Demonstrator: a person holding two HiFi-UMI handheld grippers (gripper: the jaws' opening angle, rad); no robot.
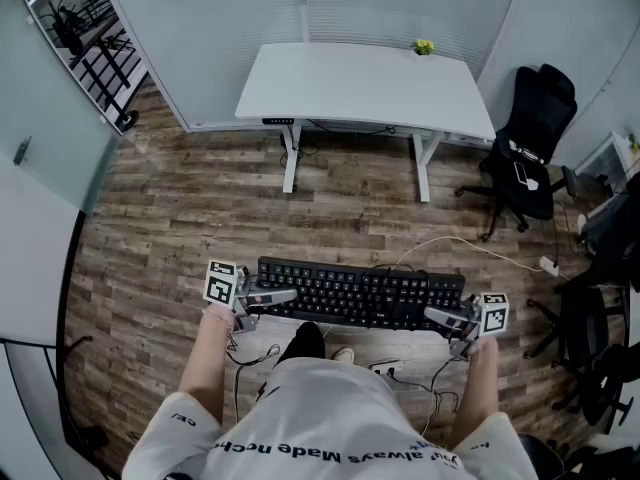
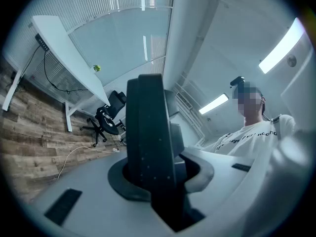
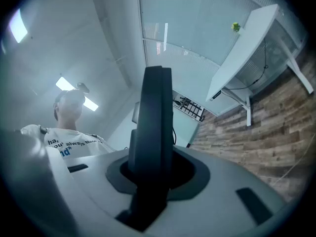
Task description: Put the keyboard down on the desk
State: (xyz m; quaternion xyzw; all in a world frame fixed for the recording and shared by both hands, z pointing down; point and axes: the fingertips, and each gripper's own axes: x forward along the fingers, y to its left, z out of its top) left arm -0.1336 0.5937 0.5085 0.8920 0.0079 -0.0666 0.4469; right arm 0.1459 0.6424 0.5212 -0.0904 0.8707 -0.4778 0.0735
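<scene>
A black keyboard (image 1: 360,290) hangs level in the air over the wood floor, just in front of the person's body. My left gripper (image 1: 262,300) is shut on its left end and my right gripper (image 1: 447,318) is shut on its right end. In the left gripper view the keyboard (image 2: 148,137) stands edge-on between the jaws, and in the right gripper view the keyboard (image 3: 155,127) fills the gap the same way. The white desk (image 1: 360,83) stands a few steps ahead, bare but for a small yellow-green thing (image 1: 424,47) at its far right corner.
A black office chair (image 1: 530,153) stands right of the desk, and more dark chairs (image 1: 600,338) crowd the right edge. A white cable (image 1: 480,251) trails across the floor to a plug. A wheeled rack (image 1: 90,48) stands at the far left behind a glass partition.
</scene>
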